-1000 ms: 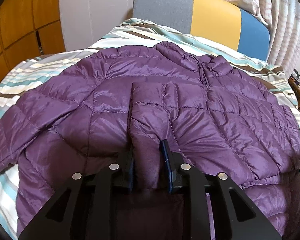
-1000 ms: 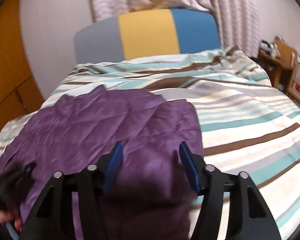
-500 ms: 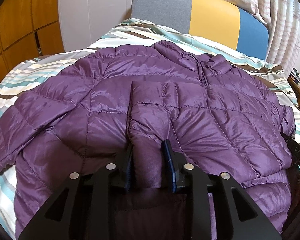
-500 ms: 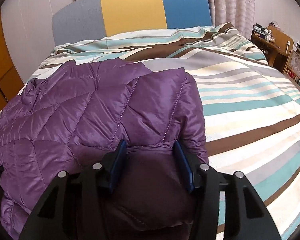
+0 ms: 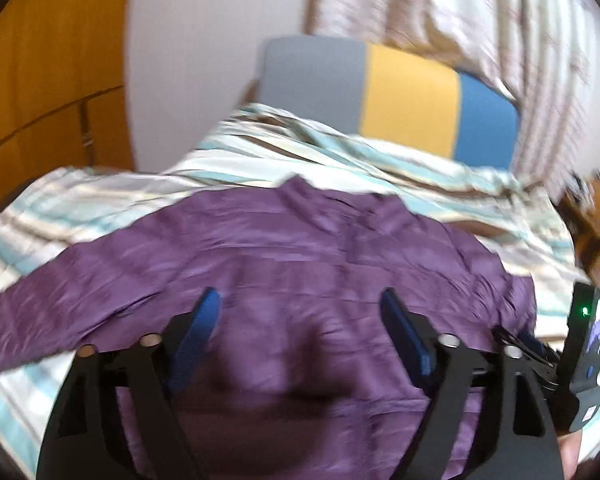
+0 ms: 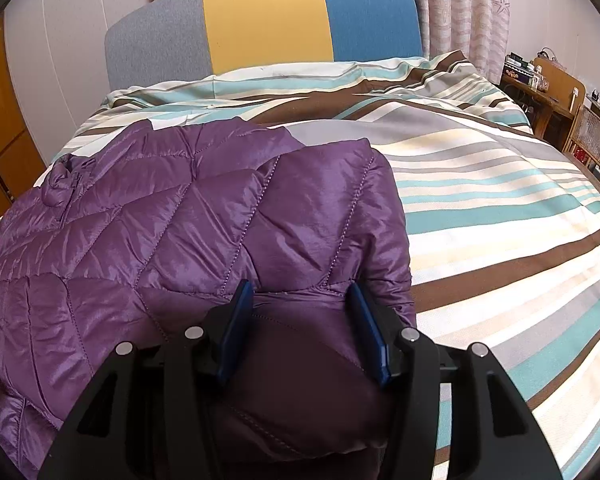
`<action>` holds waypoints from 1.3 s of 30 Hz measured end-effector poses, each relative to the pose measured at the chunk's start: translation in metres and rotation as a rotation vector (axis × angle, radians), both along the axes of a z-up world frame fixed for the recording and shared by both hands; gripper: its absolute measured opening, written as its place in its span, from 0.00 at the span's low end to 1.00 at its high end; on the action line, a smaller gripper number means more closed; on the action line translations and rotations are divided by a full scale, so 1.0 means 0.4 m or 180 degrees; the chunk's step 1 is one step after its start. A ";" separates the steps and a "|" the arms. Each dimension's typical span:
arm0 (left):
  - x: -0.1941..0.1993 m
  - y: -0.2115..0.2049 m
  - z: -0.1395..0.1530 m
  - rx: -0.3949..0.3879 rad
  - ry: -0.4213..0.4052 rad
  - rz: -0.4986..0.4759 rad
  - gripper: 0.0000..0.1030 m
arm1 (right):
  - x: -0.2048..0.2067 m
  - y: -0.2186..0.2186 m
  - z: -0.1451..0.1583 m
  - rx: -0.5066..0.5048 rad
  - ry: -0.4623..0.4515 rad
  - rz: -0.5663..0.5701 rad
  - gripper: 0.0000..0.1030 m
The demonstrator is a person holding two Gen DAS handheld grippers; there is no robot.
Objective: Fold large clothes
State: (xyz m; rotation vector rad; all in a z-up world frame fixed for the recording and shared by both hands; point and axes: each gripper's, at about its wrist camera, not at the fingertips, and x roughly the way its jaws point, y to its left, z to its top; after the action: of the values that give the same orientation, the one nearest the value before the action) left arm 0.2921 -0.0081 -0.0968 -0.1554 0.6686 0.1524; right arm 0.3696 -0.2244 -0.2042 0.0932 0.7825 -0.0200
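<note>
A purple quilted jacket [image 5: 300, 248] lies spread on the striped bed, its right side folded in over the body [image 6: 220, 216]. My left gripper [image 5: 300, 294] hovers above the jacket's near middle in a blurred left wrist view. Its jaws are opening, and no fabric is pinched between the blue pads [image 5: 404, 332]. My right gripper [image 6: 299, 289] is shut on the thick folded edge of the jacket, at its near right corner, low on the bed. The right gripper's body [image 5: 588, 340] shows at the right edge of the left wrist view.
The striped duvet [image 6: 500, 200] stretches out to the right of the jacket. A grey, yellow and blue headboard [image 6: 268, 20] stands at the far end. Wooden cabinets [image 5: 52, 80] line the left. A wooden desk and chair [image 6: 560, 96] stand at the far right, by the curtains [image 6: 460, 8].
My left gripper's jaws have spread wide, let go of the folded sleeve and risen away from it. The right gripper has sunk to the bed with the jacket's edge and narrowed a little on it.
</note>
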 end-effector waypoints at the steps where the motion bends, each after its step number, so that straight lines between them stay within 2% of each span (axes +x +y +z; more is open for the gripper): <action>1: 0.020 -0.012 -0.009 0.0010 0.0062 -0.0062 0.59 | 0.000 0.001 0.001 -0.0001 0.0000 0.0000 0.49; 4: 0.096 -0.034 -0.060 0.0090 0.0295 -0.0142 0.47 | 0.000 0.000 0.000 0.0004 0.0000 0.0001 0.49; 7: 0.160 -0.006 -0.143 0.0253 0.0594 -0.0040 0.45 | 0.000 0.000 -0.001 0.0004 -0.0002 0.0001 0.50; 8: 0.169 0.005 -0.169 0.0231 0.0652 -0.0081 0.45 | -0.001 0.000 -0.001 0.0007 -0.0007 0.0005 0.50; 10: 0.161 0.018 -0.192 0.0117 0.0572 -0.0132 0.45 | -0.003 0.001 0.000 0.0000 -0.0012 0.0004 0.50; 14: 0.155 0.018 -0.197 0.0153 0.0532 -0.0134 0.45 | -0.015 -0.003 0.013 0.0045 -0.0095 0.0010 0.52; 18: 0.149 0.024 -0.198 0.0062 0.0491 -0.0146 0.45 | -0.064 -0.045 0.060 0.0384 -0.0456 0.0003 0.53; 23: 0.150 0.012 -0.197 0.0117 0.0492 -0.0138 0.45 | -0.006 -0.042 0.118 0.0355 -0.0481 0.0113 0.50; 26: 0.149 0.015 -0.197 0.0071 0.0480 -0.0144 0.45 | 0.071 -0.038 0.100 0.0295 -0.0266 0.0090 0.47; 29: 0.150 0.018 -0.199 0.0053 0.0469 -0.0151 0.45 | 0.124 -0.054 0.032 0.0326 0.0035 -0.0020 0.43; 31: 0.150 0.017 -0.200 0.0045 0.0460 -0.0153 0.45 | 0.133 -0.057 0.016 0.0358 0.0027 -0.0021 0.43; 34: 0.153 0.018 -0.202 0.0058 0.0456 -0.0148 0.45 | 0.138 -0.040 0.013 0.0211 0.0029 -0.0024 0.43; 39: 0.151 0.017 -0.202 0.0028 0.0454 -0.0151 0.45 | 0.133 -0.050 0.019 0.0263 0.0021 0.0001 0.47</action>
State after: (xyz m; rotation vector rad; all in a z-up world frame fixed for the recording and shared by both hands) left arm 0.3525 -0.0012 -0.1776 -0.1208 0.8128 0.1215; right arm 0.4229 -0.2445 -0.1966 0.1715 0.7899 0.0123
